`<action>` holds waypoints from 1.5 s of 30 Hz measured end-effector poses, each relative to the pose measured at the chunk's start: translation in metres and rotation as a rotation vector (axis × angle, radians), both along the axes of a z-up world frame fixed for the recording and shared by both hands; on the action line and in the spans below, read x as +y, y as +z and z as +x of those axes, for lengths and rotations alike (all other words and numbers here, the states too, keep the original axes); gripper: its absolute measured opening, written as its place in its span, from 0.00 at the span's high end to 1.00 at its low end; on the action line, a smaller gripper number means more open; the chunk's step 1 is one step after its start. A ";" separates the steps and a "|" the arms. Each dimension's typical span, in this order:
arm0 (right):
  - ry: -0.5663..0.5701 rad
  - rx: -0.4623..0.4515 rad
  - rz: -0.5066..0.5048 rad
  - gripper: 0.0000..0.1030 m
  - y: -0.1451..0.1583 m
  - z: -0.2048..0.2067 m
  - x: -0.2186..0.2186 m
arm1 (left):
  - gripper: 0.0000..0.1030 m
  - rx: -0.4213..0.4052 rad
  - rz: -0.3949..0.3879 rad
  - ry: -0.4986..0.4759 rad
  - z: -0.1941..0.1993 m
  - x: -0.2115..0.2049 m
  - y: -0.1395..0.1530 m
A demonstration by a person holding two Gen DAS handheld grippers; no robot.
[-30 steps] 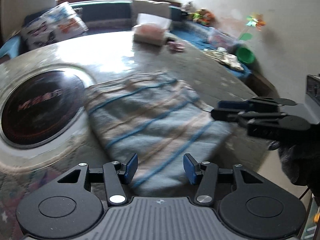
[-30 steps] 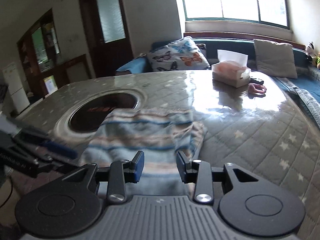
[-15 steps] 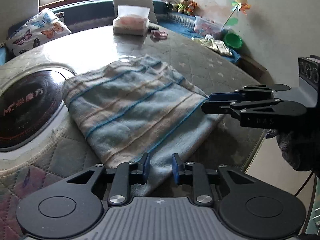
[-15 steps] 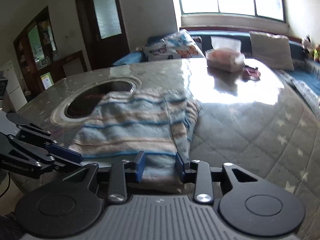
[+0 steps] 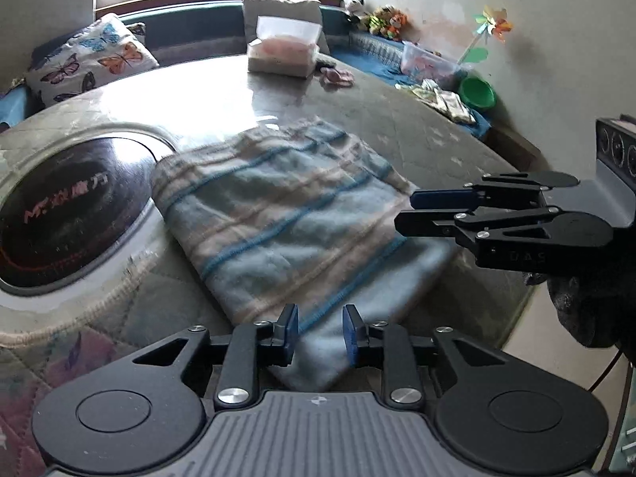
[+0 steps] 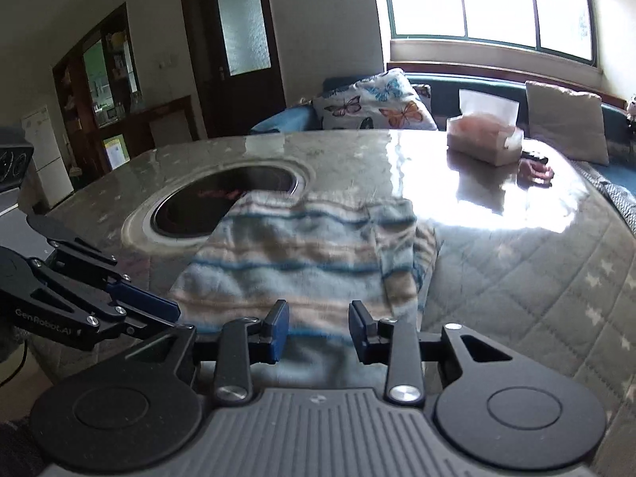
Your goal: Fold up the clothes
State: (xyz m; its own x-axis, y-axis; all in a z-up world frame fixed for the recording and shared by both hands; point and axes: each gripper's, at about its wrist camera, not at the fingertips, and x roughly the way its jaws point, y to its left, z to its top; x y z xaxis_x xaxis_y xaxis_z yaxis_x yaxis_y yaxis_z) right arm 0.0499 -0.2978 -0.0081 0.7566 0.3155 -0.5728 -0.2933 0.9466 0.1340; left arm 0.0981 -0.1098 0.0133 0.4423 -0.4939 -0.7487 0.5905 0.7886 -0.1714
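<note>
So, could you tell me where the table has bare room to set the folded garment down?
Bare quilted cover lies right of the striped garment, before the tissue box. It is crowded left, where the dark round inset meets the garment.

Pretty clearly somebody's living/dining room at home, not a lab. I'm working at a big round dining table (image 6: 536, 278) with a quilted star-pattern cover and a dark glass hotplate (image 5: 59, 214) set into it. Behind it runs a bench sofa under a wide window (image 6: 489, 0), with a butterfly-print cushion (image 6: 377, 103) and a plain beige pillow (image 6: 564, 119). There's a tissue box (image 5: 283, 49) on the table, stuffed toys (image 5: 381, 18) in the corner, and a paper pinwheel (image 5: 493, 26) against the wall. Off the other way I see a wooden door (image 6: 234, 47) with frosted glass and a white fridge (image 6: 43, 151).
</note>
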 end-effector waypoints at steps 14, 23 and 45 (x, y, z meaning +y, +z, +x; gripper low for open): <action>-0.004 0.020 -0.015 0.69 0.004 0.051 0.003 | 0.74 -0.039 -0.017 0.080 0.045 0.009 0.009; 0.079 0.060 -0.059 0.69 -0.002 0.106 0.028 | 0.74 -0.052 -0.014 0.152 0.104 0.003 0.000; -0.117 0.077 0.029 0.72 -0.004 0.120 -0.030 | 0.60 -0.029 -0.025 0.228 0.119 0.020 -0.006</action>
